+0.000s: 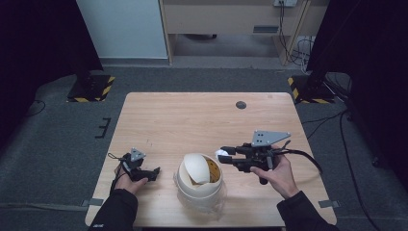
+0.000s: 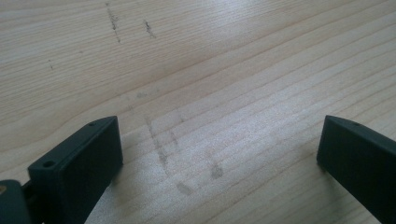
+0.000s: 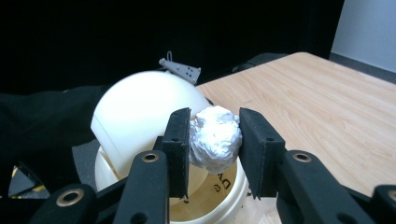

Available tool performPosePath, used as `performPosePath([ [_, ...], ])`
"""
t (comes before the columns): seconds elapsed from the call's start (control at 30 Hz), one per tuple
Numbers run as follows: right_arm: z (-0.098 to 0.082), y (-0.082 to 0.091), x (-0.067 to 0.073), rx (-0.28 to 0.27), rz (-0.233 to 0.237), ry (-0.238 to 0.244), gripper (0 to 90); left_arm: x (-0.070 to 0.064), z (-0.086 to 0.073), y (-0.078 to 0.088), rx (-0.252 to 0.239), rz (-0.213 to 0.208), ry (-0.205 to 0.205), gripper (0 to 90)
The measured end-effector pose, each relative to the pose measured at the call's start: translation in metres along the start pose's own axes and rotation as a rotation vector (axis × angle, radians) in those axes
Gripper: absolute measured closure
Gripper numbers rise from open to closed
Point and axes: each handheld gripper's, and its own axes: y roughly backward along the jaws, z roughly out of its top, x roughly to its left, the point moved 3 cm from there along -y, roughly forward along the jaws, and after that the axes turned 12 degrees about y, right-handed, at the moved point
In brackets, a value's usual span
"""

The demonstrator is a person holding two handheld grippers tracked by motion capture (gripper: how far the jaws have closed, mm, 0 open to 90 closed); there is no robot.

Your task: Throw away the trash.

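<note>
A crumpled ball of white paper (image 3: 215, 138) is being held between the 2 black jaws of the right gripper (image 3: 214, 140), whose pads are pressing on it from both sides. In the right gripper view the ball is being carried just above the open mouth of a cream-coloured bin (image 3: 224, 196), beside the bin's rounded swing lid (image 3: 140, 112), which is tilted up at the left of the opening. In the high view the ball (image 1: 222, 153) is seen as a small white spot at the jaw tips of the right gripper (image 1: 225, 155), right at the upper right edge of the bin (image 1: 200, 185); whether it is touching the rim cannot be told. The bin is standing near the front edge of the wooden table (image 1: 192, 120), between the 2 hands.

The right hand (image 1: 279, 174) is being kept to the right of the bin, with the gripper pointing left toward it. The left gripper (image 1: 155, 173) is being held low over the table to the left of the bin by the left hand (image 1: 126, 182). In the left gripper view its jaws are standing wide apart with bare wood between them. A small dark round spot (image 1: 241, 105) is lying near the table's far edge.
</note>
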Motion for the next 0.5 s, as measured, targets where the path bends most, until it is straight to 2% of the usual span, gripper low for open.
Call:
performPosePath([
  [0.5,-0.014,-0.017,0.004,0.068,0.040,0.000,65.1,0.000,0.000,0.000,0.001,0.000,-0.001,0.0],
])
